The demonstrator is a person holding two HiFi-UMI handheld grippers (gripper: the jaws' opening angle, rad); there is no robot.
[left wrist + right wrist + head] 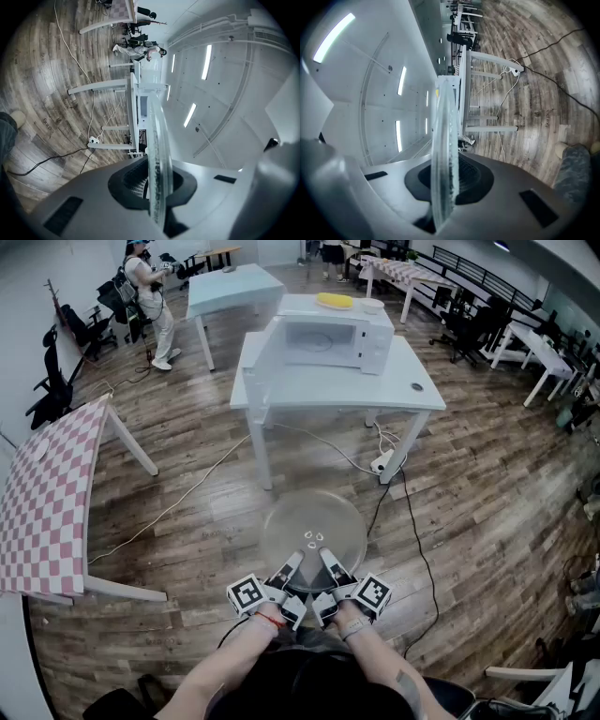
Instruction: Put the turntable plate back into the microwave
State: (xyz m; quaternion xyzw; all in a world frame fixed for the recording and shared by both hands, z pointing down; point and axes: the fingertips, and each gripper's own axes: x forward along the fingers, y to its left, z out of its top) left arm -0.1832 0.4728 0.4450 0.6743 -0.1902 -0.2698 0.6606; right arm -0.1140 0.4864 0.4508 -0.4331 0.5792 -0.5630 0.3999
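Slippage is the main risk: the left tool (292, 563) and right tool (328, 561), side by side, each clamp only the near rim of the plate (314, 526). The glass juts out level over the floor, well short of the microwave (333, 334), and could tip or drop. The cable (412, 521) ahead could catch a foot. A checked table (47, 493) stands left, the white surface (328, 395) centre, the microwave on it apparently open, and desks (539, 357) right.
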